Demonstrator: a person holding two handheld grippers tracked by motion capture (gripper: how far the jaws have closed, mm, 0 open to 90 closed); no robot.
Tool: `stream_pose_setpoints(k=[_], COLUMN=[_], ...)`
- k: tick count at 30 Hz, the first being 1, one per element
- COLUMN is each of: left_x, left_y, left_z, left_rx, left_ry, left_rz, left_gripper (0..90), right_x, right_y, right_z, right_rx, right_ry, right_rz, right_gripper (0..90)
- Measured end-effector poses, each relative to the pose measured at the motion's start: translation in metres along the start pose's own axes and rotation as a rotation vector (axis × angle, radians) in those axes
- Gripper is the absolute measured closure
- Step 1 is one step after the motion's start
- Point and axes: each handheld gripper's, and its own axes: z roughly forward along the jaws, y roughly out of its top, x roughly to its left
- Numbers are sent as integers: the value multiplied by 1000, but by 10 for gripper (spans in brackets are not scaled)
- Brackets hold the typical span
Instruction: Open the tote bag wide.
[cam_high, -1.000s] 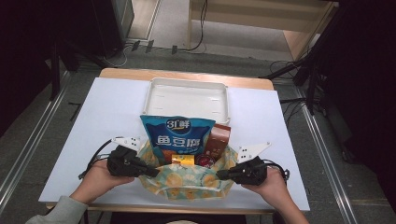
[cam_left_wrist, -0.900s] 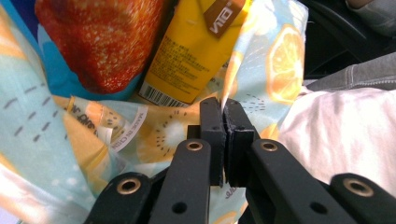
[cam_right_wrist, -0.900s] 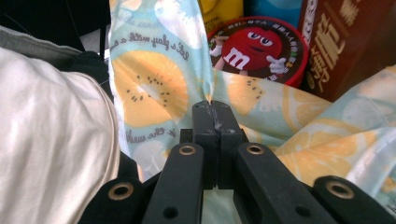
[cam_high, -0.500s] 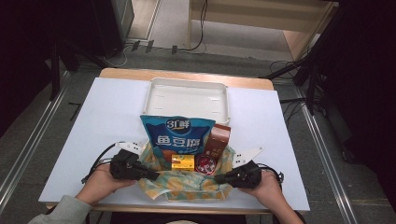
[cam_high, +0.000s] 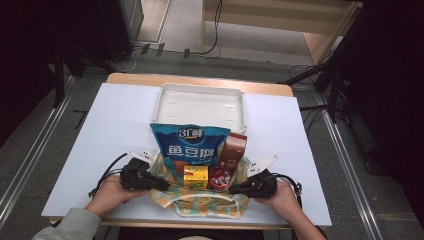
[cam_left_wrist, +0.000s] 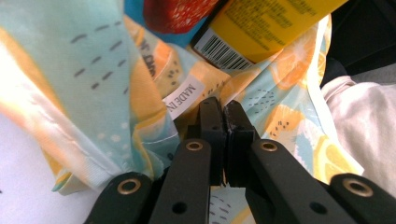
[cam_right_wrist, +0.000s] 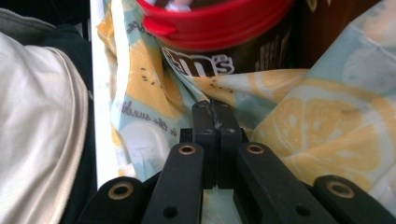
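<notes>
Patterned bag (cam_high: 207, 200) holding blue snack pouch (cam_high: 191, 147), white tray (cam_high: 200, 105) just behind

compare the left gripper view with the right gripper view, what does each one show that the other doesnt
Left gripper view alone: a yellow box with a barcode, a white sewn-in label, and the left gripper shut on the bag's fabric.

Right gripper view alone: a brown tub with a red lid and the right gripper shut on the fabric.

Both: the lemon-print fabric bag and the white table edge.
</notes>
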Motion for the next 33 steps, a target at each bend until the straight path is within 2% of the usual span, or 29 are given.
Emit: stream_pose_setpoints(k=[5,9,13,16,19,24,26,28,31,33], left_x=[5,6,6,7,8,8,8,6,2,0], left_y=[-1,-2,-2,-3,-3,-3,-2,-1,1,2], left_z=[2,2,1,-1,-3,-5,-9,-12,-16,-18], left_rx=[10,15,20,21,22,21,16,14,6,-7], left_ry=[-1,3,14,17,21,31,54,32,40,36], left_rz=[-16,-20,-16,-20,-37,-38,-31,-19,15,18], left_gripper=[895,900,900,900,900,891,844,793,731,673], right_x=[-3,-6,-5,-5,-7,-8,-7,-4,-1,1], right_y=[-1,-3,-11,-14,-18,-19,-17,-15,-14,-12], right_z=[5,5,1,-2,-6,-8,-9,-12,-19,-24], right_rx=[23,14,-17,-26,-30,-33,-26,-39,-66,-87], right_ry=[1,-5,-30,-43,-47,-58,-64,-65,-70,-67], right_rz=[-5,3,0,15,57,70,57,42,33,40], right_gripper=[900,900,900,900,900,900,900,900,854,812])
